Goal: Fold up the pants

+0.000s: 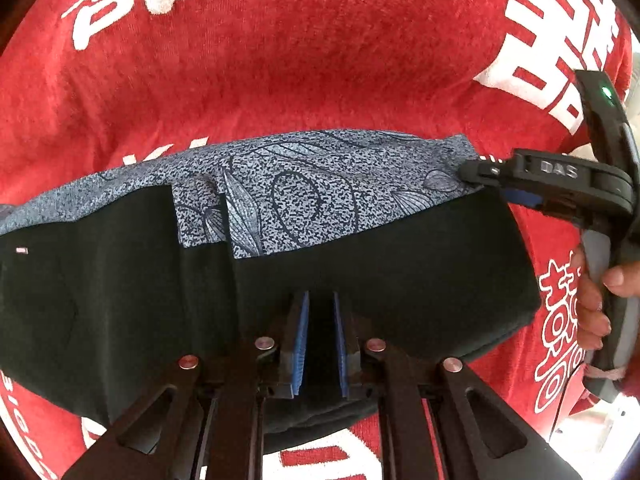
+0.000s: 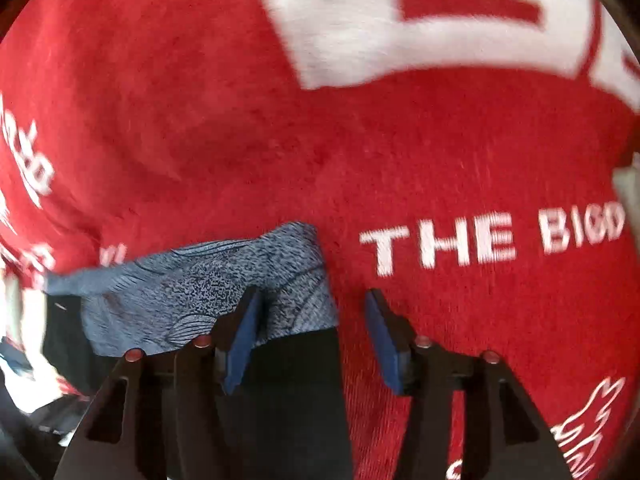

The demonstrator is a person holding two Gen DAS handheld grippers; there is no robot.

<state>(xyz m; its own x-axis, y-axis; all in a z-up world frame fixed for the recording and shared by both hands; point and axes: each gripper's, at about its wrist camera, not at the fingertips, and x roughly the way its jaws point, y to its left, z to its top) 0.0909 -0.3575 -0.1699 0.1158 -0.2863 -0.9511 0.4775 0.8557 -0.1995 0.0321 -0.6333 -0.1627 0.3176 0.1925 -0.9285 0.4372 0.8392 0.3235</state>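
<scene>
Your pants (image 1: 304, 248) lie folded into a compact bundle on the red towel (image 1: 304, 64). Your left hand-held gripper (image 1: 320, 344) pinches their dark near edge; the right hand-held gripper (image 2: 312, 336), spread, straddles the bundle's right end, seemingly let go. Only smoothing remains.

We see the pants (image 1: 280, 280) lying folded on the red cloth (image 1: 304, 64), a black layer laid over a blue-grey layer printed with dark leaf outlines. The patterned band shows along the far side, the black part nearer us. Its right end (image 2: 304, 280) is squared off.
</scene>
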